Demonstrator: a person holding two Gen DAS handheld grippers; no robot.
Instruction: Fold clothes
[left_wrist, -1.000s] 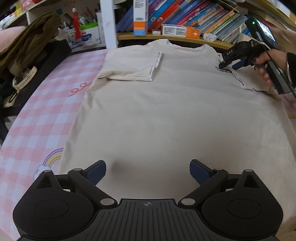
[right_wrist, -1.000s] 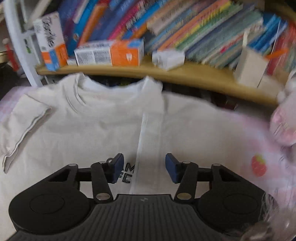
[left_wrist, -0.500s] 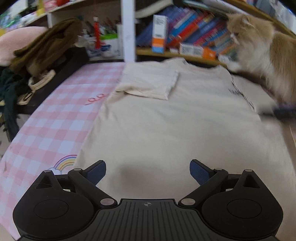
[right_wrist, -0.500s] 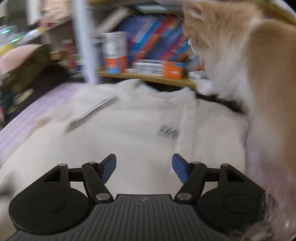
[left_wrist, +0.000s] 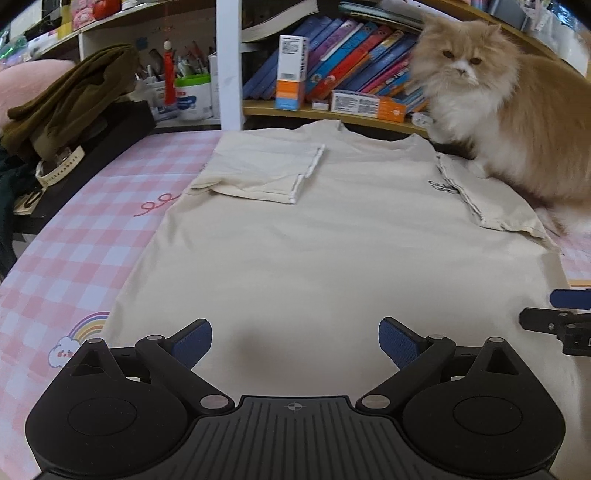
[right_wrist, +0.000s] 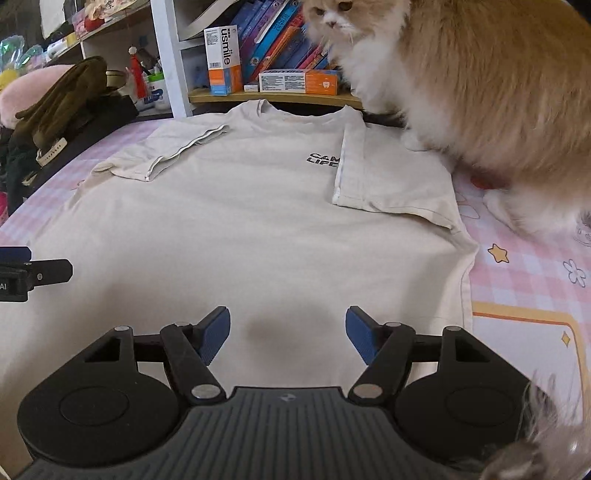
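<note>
A cream T-shirt (left_wrist: 325, 236) (right_wrist: 251, 221) lies flat on a pink checked sheet, collar towards the bookshelf. Both sleeves are folded inward over the chest; the right one partly covers a black print (right_wrist: 323, 160). My left gripper (left_wrist: 294, 343) hovers open over the shirt's lower part, nothing between its blue pads. My right gripper (right_wrist: 288, 334) is open over the hem area too, empty. Each gripper's tip shows at the edge of the other's view: the right one (left_wrist: 569, 306), the left one (right_wrist: 22, 273).
A fluffy ginger-and-white cat (left_wrist: 509, 122) (right_wrist: 480, 92) sits at the shirt's right shoulder, touching the folded sleeve. A low bookshelf (left_wrist: 332, 114) with books and boxes runs behind the collar. Dark clothes and an olive garment (left_wrist: 70, 103) pile up at left.
The right gripper has pulled back from the right sleeve to the hem end. The cat has stepped in beside the right shoulder. The left gripper has shifted back a little.
</note>
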